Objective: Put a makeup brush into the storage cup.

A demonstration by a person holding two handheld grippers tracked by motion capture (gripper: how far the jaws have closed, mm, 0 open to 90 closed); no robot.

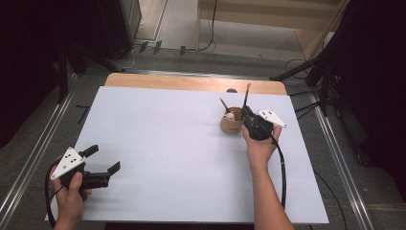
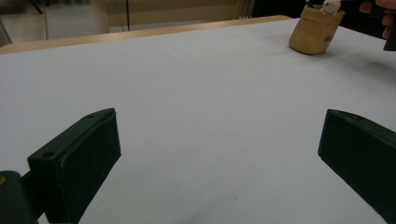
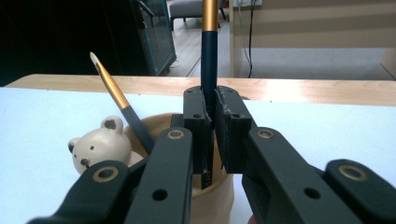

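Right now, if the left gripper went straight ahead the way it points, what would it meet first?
Most likely nothing: the left gripper looks across bare white table. The brown pot sits off to one side, though depth is hard to judge.

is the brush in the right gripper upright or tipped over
Upright. The right gripper is shut on the dark-handled brush, which stands straight over the wooden cup.

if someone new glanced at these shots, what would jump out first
The right gripper, at the far right of the white table, is shut on an upright dark paintbrush above a tan cup. A second brush leans in that cup beside a small white bear figure. The left gripper is open at the near left, apart from all that.
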